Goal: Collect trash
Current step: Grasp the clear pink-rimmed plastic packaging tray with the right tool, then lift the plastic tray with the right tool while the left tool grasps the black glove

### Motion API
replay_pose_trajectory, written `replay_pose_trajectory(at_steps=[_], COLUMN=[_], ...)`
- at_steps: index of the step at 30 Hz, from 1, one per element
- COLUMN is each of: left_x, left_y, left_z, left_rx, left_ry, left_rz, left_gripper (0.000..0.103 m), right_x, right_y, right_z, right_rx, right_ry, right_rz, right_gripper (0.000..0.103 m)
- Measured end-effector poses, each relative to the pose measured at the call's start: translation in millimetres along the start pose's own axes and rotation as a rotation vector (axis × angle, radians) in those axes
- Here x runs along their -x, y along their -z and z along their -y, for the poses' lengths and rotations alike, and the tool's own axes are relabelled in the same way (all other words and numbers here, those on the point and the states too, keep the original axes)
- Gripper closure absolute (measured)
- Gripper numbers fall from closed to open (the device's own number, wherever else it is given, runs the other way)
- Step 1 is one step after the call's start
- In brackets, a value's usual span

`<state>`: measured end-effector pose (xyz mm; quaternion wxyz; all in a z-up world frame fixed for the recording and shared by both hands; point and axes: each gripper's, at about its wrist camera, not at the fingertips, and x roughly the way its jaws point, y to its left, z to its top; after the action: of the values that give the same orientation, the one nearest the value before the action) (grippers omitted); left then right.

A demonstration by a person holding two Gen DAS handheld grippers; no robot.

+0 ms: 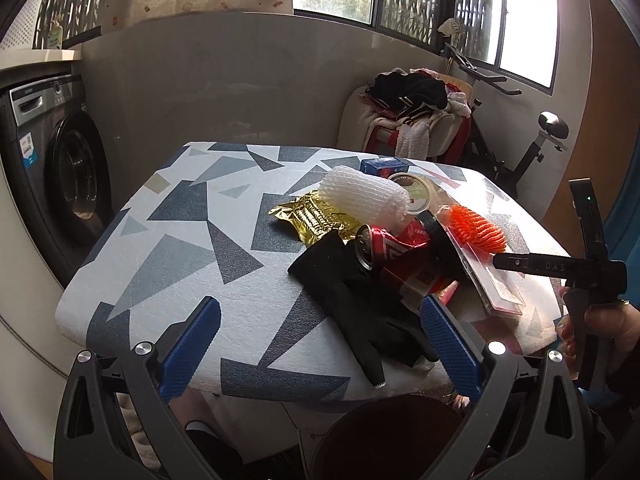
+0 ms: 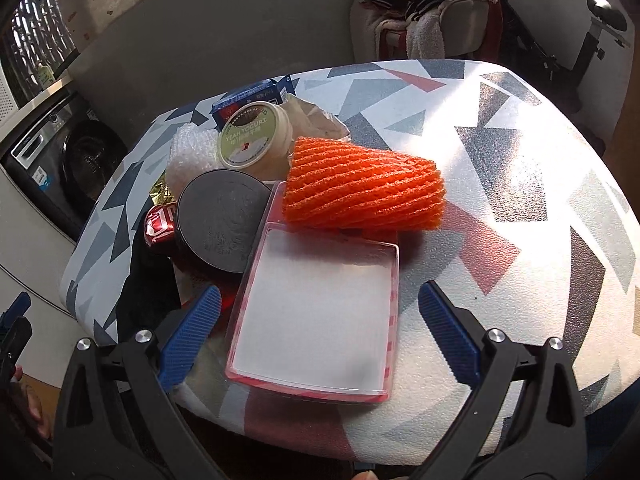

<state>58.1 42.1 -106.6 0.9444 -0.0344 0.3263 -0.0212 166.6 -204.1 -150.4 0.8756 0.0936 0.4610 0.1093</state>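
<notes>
A pile of trash sits on the table (image 1: pixel 168 248). The glove (image 1: pixel 352 300) lies at the near edge, with the can (image 1: pixel 370 246) just behind it. The net sleeve (image 2: pixel 364 192) rests on the flat tray (image 2: pixel 316 316). The yogurt cup (image 2: pixel 254 136) is behind them, in front of the small box (image 2: pixel 252 94).

The round cream yogurt tub with a green lid (image 2: pixel 255 138), lying ahead of the right gripper's left finger, read "YEAH YOGURT" (the smaller print below was illegible). The black metal bar of the other gripper (image 1: pixel 558 267), right of the left gripper's fingers, bore "DAS".
</notes>
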Motion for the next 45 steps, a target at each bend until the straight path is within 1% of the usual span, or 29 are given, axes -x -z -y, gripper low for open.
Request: replay_pose_trajectory(at_steps=[3, 6, 7, 9, 12, 14, 16, 18, 20, 21, 23, 25, 27, 31, 35, 37, 40, 41, 42, 43, 44, 45], left_x=[-8, -13, -14, -16, -20, -22, -22, -22, -22, -21, -21, -22, -24, -30, -36, -43, -60, -68, -75, -85, -94, -103], left_y=[1, 2, 2, 3, 4, 4, 4, 4, 4, 4, 4, 4, 5, 7, 8, 8, 5, 5, 5, 6, 6, 6], left_z=[-3, -4, -5, -6, -7, -5, -2, 1, 4, 7, 9, 10, 7, 1, -2, -6, -14, -15, -16, -15, -14, -11], left_rx=[0.015, 0.018, 0.017, 0.022, 0.03, 0.03, 0.026, 0.019, 0.007, -0.004, -0.019, -0.011, 0.005, 0.036, 0.059, 0.101, 0.192, 0.214, 0.23, 0.238, 0.24, 0.235], left_ry=[0.009, 0.009, 0.007, 0.006, 0.012, 0.018, 0.025, 0.029, 0.027, 0.022, 0.021, 0.031, 0.041, 0.041, 0.046, 0.083, 0.136, 0.148, 0.162, 0.182, 0.196, 0.195], left_rz=[-0.016, -0.025, -0.027, -0.032, -0.041, -0.045, -0.045, -0.046, -0.044, -0.043, -0.044, -0.049, -0.061, -0.09, -0.11, -0.135, -0.189, -0.206, -0.225, -0.252, -0.278, -0.3], left_gripper=[0.005, 0.006, 0.006, 0.006, 0.006, 0.007, 0.007, 0.008, 0.008, 0.008, 0.008, 0.008, 0.01, 0.013, 0.014, 0.016, 0.025, 0.029, 0.034, 0.036, 0.043, 0.046], right_x=[-20, -31, -31, -29, -22, -12, 0, 8, 13, 15, 19, 23, 24, 24, 39, 49, 64, 70, 74, 78, 80, 83], right_y=[-5, -6, -6, -5, -4, -6, -9, -14, -18, -20, -23, -24, -22, -18, -24, -29, -32, -32, -33, -32, -32, -32], right_z=[0, 2, 4, 11, 13, 14, 20, 29, 31, 30, 22, 11, 2, -8, -19, -27, -38, -40, -42, -42, -43, -43], right_rx=[-0.02, -0.05, -0.065, -0.105, -0.109, -0.115, -0.165, -0.254, -0.307, -0.31, -0.266, -0.185, -0.126, -0.073, -0.012, 0.039, 0.117, 0.138, 0.151, 0.16, 0.169, 0.181], right_ry=[0.003, 0.016, 0.018, -0.006, -0.076, -0.142, -0.214, -0.313, -0.386, -0.4, -0.379, -0.328, -0.299, -0.332, -0.369, -0.358, -0.315, -0.293, -0.278, -0.269, -0.257, -0.24], right_rz=[-0.028, -0.048, -0.047, -0.029, -0.018, 0.02, 0.061, 0.086, 0.09, 0.084, 0.081, 0.087, 0.079, 0.071, 0.115, 0.151, 0.206, 0.226, 0.24, 0.252, 0.265, 0.277], right_gripper=[0.006, 0.007, 0.01, 0.01, 0.01, 0.01, 0.01, 0.01, 0.01, 0.01, 0.01, 0.01, 0.01, 0.01, 0.01, 0.01, 0.01, 0.01, 0.01, 0.01, 0.01, 0.01])
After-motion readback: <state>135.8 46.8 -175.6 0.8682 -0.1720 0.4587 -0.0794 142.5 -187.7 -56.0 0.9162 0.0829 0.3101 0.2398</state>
